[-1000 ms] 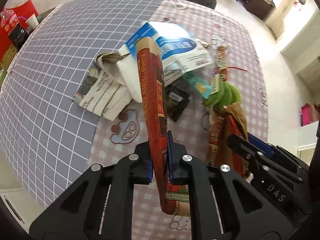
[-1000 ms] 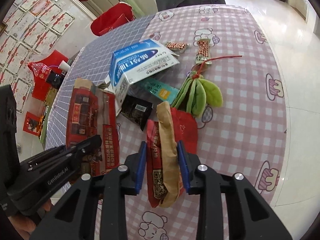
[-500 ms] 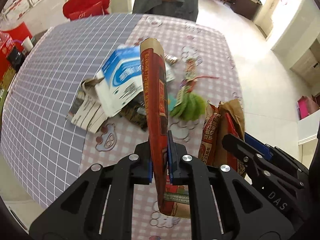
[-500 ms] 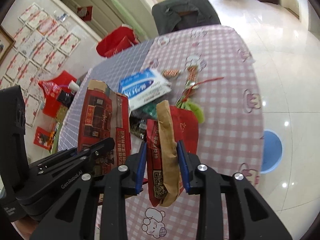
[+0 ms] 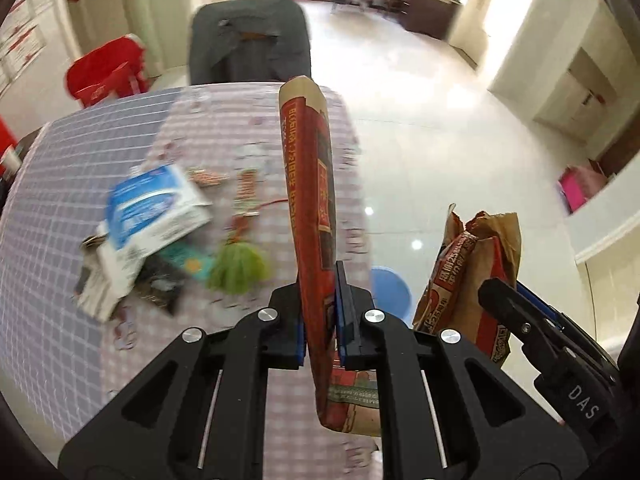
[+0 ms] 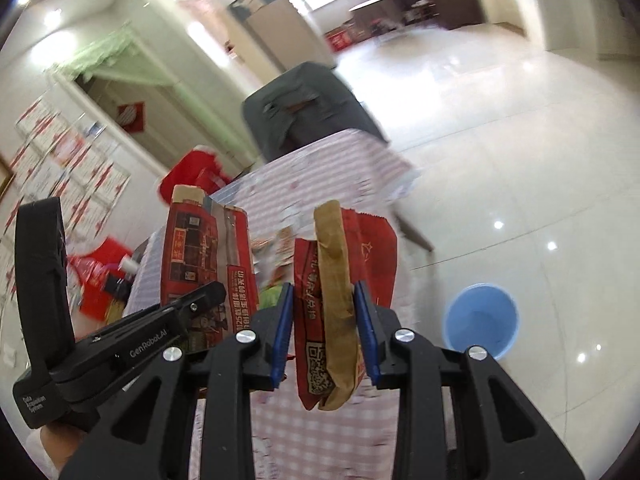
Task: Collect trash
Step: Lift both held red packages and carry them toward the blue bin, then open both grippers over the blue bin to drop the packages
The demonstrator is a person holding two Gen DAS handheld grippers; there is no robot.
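Both tongs are loaded. The left gripper (image 5: 320, 312) is clamped narrow on a flattened red paper bag (image 5: 310, 216) that stands on edge, its long axis running up and away from the jaws. The right gripper (image 6: 324, 332) is closed on a crumpled red-and-brown wrapper (image 6: 338, 304), also upright between the blue pads. The relation that matters is where the blue bucket (image 6: 482, 322) lies: it stands on the tiled floor, off the table's right edge, below and to the right of both tongs. In the left wrist view only a slice of it shows just past the red bag. The right hand is probably the nearer, so its wrapper likely goes in first. On the table (image 5: 56, 200), well back from its right edge, more trash waits: a blue-and-white box (image 5: 152, 204), dark packets, a green tassel (image 5: 238, 268).
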